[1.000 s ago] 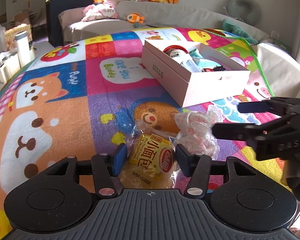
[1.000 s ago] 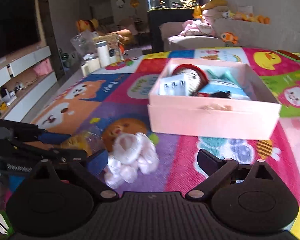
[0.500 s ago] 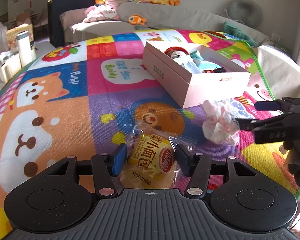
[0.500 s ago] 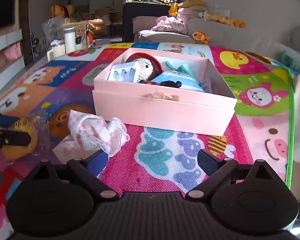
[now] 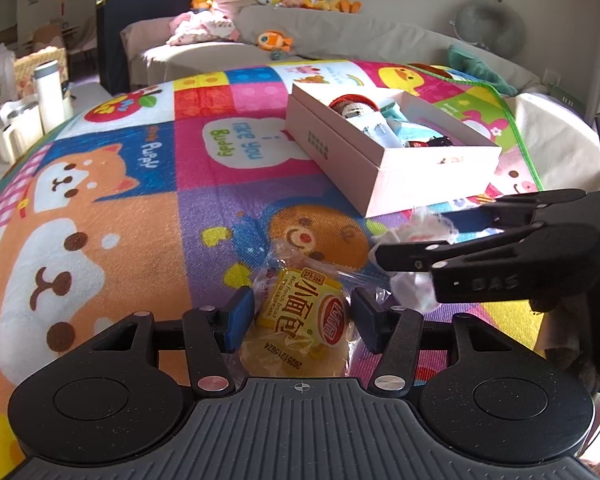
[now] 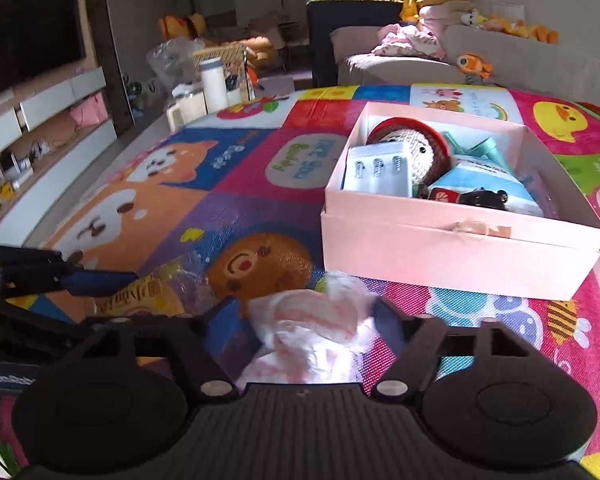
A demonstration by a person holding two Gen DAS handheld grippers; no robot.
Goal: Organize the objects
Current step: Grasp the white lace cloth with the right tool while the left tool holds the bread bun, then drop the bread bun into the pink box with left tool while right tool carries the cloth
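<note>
A wrapped bread bun with a yellow label (image 5: 300, 320) lies on the colourful play mat, between the fingers of my left gripper (image 5: 302, 316), which is shut on it. It also shows in the right wrist view (image 6: 140, 296). My right gripper (image 6: 308, 320) is shut on a pink and white frilly cloth (image 6: 312, 336), seen in the left wrist view (image 5: 424, 232) just right of the bun. The right gripper (image 5: 420, 236) comes in from the right there. An open pink box (image 6: 452, 248) (image 5: 364, 172) holds a knitted doll, a white case and other items.
The play mat (image 5: 120, 208) covers the surface and drops off at its right edge. A white bottle and cups (image 6: 208, 92) stand beyond the mat's far left. A sofa with plush toys (image 5: 284, 40) is behind.
My right gripper has moved forward around the frilly cloth and shut on it. My left gripper has stayed on the bun.
</note>
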